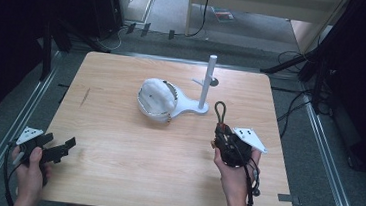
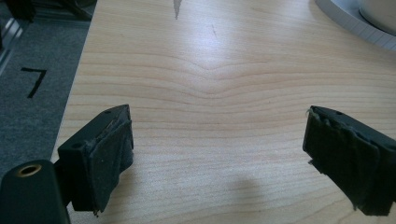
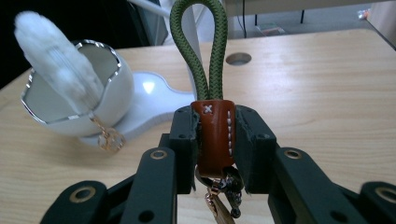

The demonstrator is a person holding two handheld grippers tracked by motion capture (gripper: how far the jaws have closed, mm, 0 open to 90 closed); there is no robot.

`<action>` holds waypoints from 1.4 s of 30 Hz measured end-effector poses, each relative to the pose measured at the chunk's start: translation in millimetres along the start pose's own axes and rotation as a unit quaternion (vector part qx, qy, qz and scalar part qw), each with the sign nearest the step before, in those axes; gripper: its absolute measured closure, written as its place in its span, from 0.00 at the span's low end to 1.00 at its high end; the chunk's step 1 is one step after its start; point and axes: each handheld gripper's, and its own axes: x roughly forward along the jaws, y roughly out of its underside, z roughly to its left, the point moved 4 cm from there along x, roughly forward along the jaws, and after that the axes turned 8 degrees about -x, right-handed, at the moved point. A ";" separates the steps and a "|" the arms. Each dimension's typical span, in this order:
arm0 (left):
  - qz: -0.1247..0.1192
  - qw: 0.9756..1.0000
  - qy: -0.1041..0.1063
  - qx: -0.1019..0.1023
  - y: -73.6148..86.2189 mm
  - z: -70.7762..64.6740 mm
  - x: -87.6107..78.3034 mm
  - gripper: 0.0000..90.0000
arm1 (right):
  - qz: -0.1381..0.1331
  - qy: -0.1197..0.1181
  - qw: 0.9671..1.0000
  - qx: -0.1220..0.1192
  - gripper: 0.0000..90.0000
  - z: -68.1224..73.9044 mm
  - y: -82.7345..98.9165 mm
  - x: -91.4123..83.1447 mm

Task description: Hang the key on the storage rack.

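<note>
While your left hand (image 1: 29,166) rests at the near left corner of the table (image 1: 117,142), your left gripper (image 1: 62,148) sits low over the bare wood with its jaws spread wide apart and nothing between them; in the left gripper view the two pads (image 2: 108,158) flank open tabletop.

Toward the table's middle, a white egg-shaped dish (image 1: 157,99) lies tilted on the base of a white stand (image 1: 206,82), whose post rises upright just to its right. In the right gripper view, a white furry charm (image 3: 56,60) with a gold clasp hangs from the dish's rim.

At the right, your right gripper (image 3: 215,140) is clamped on the brown leather tab of a keychain (image 3: 213,135). Its green cord loop (image 1: 219,110) points away from you, near the stand's base.
</note>
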 end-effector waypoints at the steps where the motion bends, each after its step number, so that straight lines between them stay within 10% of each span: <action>1: 0.000 1.000 0.000 0.000 0.0 -0.1 0.0 0.10 | -0.004 0.000 1.000 0.002 0.79 0.3 -1.6 -0.7; 25: -0.002 1.000 0.003 -0.004 -0.1 0.6 -0.1 0.10 | -0.111 -0.014 0.993 -0.022 0.79 16.4 -39.2 17.9; 42: -0.012 1.000 0.009 0.002 0.2 -0.1 -2.7 0.10 | -0.087 -0.015 0.996 -0.006 0.79 12.7 -43.7 50.7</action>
